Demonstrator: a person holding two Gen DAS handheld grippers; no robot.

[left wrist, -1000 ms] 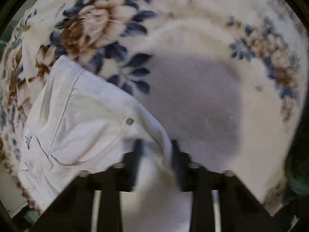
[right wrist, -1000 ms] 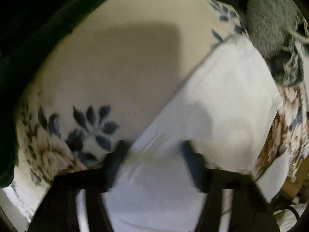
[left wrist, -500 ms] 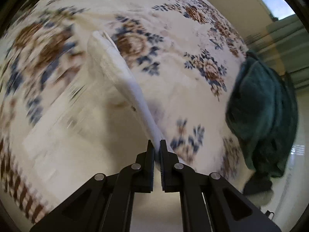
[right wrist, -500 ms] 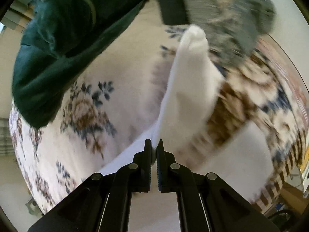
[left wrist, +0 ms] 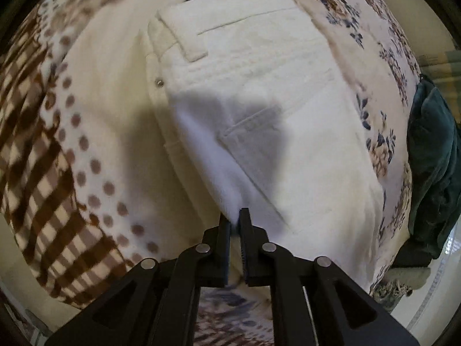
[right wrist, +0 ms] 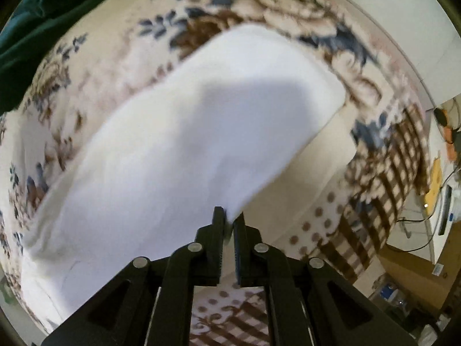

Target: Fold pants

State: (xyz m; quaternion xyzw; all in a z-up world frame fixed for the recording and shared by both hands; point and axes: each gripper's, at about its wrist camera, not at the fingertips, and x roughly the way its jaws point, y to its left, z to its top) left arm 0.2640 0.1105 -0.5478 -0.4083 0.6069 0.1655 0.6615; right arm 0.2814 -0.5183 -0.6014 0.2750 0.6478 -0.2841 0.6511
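Both claws pinch the white pants (left wrist: 259, 92): the left claw (left wrist: 234, 216) grips an edge below the back pocket, the right claw (right wrist: 228, 214) a plain corner, the garment stretching up-frame over the floral blanket (left wrist: 86, 115).

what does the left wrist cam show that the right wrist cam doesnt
Only the left wrist view shows the pants' rivet and back pocket. Only the right wrist view shows the cluttered desk beyond the bed. Both show white pants on the floral blanket, a gripper shut on their edge (left gripper, right gripper), and the green cloth.
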